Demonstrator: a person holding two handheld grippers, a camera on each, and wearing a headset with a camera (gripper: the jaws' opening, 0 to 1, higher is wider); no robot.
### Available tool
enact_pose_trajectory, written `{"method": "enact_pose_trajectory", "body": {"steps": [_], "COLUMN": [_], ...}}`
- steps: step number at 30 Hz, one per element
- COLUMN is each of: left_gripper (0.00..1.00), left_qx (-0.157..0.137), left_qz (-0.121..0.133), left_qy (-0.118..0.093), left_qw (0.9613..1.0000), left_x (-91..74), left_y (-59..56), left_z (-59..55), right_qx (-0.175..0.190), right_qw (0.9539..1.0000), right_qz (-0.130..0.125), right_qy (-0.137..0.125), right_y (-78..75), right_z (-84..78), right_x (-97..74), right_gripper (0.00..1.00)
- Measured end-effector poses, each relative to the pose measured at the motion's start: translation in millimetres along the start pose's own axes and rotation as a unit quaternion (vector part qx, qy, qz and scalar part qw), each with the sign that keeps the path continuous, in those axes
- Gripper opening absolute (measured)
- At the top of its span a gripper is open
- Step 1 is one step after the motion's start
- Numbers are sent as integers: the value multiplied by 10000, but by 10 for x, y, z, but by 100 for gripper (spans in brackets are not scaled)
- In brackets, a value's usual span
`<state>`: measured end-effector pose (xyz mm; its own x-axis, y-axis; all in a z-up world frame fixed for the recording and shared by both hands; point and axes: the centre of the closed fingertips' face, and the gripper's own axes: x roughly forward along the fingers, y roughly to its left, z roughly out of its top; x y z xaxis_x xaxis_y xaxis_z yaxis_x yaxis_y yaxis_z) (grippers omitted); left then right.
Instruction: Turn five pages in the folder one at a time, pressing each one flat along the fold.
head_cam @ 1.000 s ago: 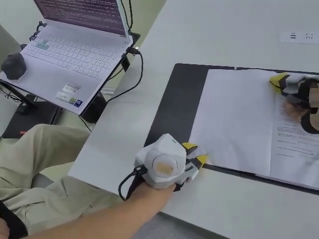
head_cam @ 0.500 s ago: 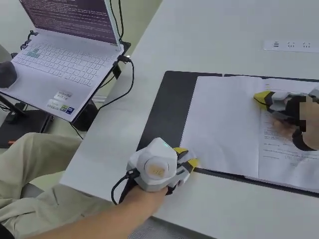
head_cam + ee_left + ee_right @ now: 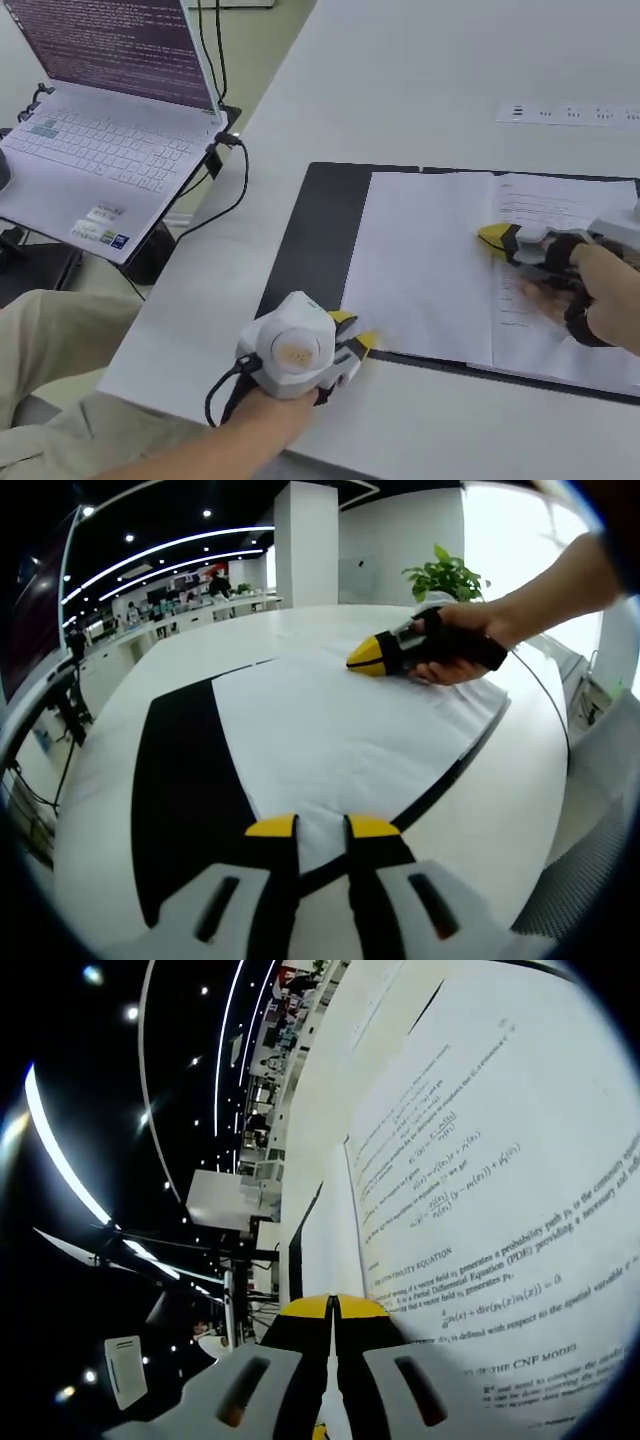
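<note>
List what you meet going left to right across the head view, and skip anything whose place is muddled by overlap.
laptop → black cable → black folder cover → blank turned page → right tongs, tips at the fold.

The left gripper [image 3: 352,330] points forward and to the right off an outstretched forearm [image 3: 225,445], its jaws a narrow gap apart. Ahead and to its right, the right hand [image 3: 592,292] holds the right gripper [image 3: 497,236] low, pointing left, jaws pressed together.

Printed page [image 3: 480,1190] reads "EQUATION" and "probability path"
</note>
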<state>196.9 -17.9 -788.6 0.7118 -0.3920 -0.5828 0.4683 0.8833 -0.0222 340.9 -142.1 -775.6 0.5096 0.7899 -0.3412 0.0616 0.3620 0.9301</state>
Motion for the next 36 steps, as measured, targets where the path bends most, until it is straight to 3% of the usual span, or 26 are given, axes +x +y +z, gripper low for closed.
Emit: {"method": "enact_pose_trajectory", "body": {"steps": [4, 16, 26, 36], "left_gripper": [16, 16, 16, 16], "left_qx": [20, 23, 29, 22], "left_qz": [-5, -4, 1, 20], "left_qy": [5, -22, -30, -32], "left_qw": [10000, 10000, 10000, 10000], "left_x": [-1, -11, -17, -21], "left_y": [-1, -5, -9, -13], "left_z": [-2, 0, 4, 11], "right_qx": [-97, -59, -222, -63], "right_qw": [9996, 9989, 9967, 9952], "right_qz": [32, 66, 26, 106], "right_qy": [277, 468, 776, 969], "right_y": [-4, -58, -74, -98], "right_z": [-192, -485, -860, -1187], "right_x": [-62, -233, -426, -622], "right_gripper": [0, 0, 0, 0]}}
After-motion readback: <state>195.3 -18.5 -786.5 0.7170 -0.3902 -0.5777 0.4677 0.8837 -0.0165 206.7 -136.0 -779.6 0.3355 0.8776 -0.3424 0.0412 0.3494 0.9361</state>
